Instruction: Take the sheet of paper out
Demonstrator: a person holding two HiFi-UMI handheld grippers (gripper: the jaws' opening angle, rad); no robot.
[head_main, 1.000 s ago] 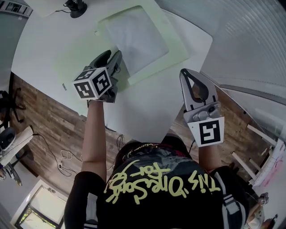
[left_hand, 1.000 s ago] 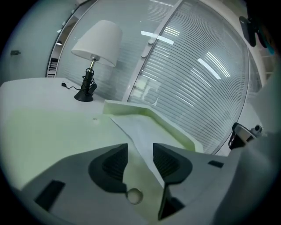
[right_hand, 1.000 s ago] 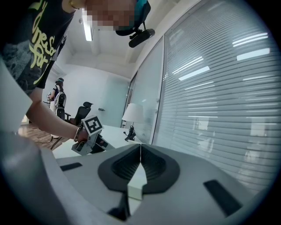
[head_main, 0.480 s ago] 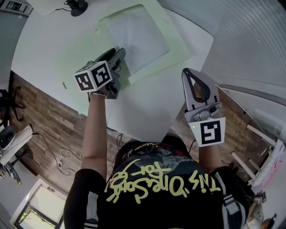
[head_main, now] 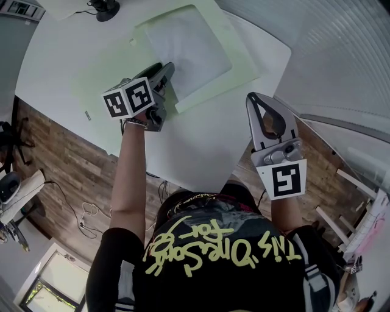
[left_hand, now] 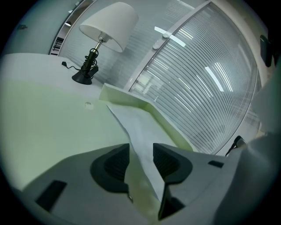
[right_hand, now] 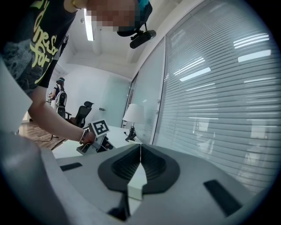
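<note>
Nearest to us, the right tool [head_main: 253,100] hangs off the counter's [head_main: 201,140] near edge, above the wooden floor [head_main: 55,158]. Its 2 jaws are pressed together along a thin line with nothing between them, and it touches nothing on the counter.

Further out, the left tool [head_main: 166,68] sits low over the counter with its marker cube [head_main: 129,101] turned up toward us. Its tips are at the near corner of the sheet of paper [head_main: 189,42]. In the left gripper view the 2 jaws stand a little spread. The gap between them shows the white sheet's edge against the right jaw and a strip of pale green against the left. We cannot tell whether either jaw actually touches the paper.

The sheet lies inside a pale green folder [head_main: 244,67], whose border frames it on the far and right sides. From the left tool's own camera the paper runs away from the jaws as a narrowing white wedge toward the folder's far corner.

Beyond the folder, at the counter's far end, stands 1 lamp [head_main: 105,9] — black base, white shade. A wall of glass with horizontal blinds [left_hand: 206,79] curves behind it.
</note>
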